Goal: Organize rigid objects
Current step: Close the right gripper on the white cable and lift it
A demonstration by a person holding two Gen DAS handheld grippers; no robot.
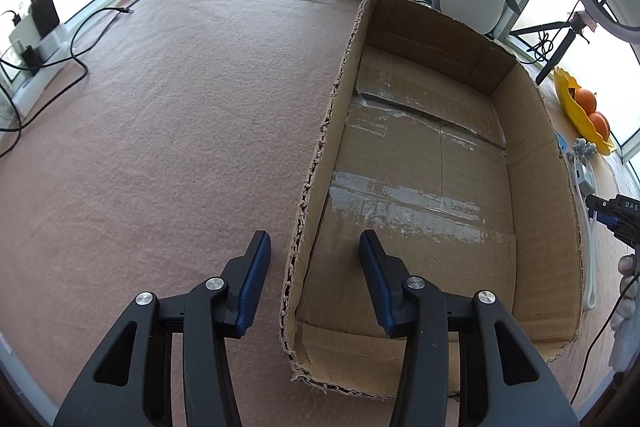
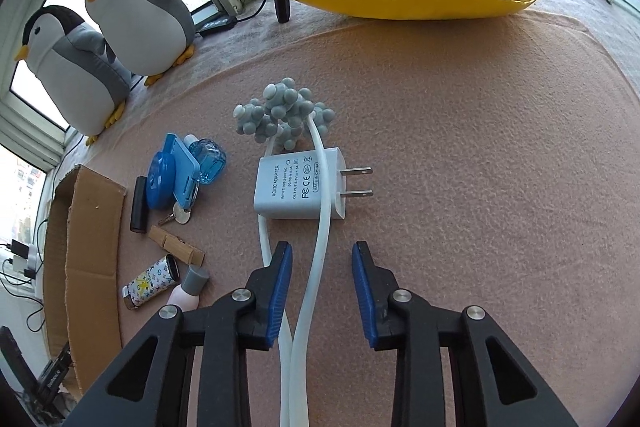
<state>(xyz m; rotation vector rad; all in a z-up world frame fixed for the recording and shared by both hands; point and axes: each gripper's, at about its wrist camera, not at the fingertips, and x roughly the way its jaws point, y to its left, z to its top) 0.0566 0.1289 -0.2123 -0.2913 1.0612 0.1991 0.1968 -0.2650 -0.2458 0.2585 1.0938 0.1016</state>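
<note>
Right gripper [image 2: 322, 261]: jaws apart, astride the cable [image 2: 323, 227] without pinching it. Cable lengthwise along the fingers, running straight ahead. Just beyond the tips: adapter [image 2: 288, 189], flat on the cloth, prongs pointing right. Farther left: box [image 2: 84, 227]. Left gripper [image 1: 314, 247]: jaws apart too, straddling the box wall, well apart from the adapter. Likely a right-hand pick.

Black tongs [image 1: 315, 241], blue ribbed pads, silver screws.
</note>
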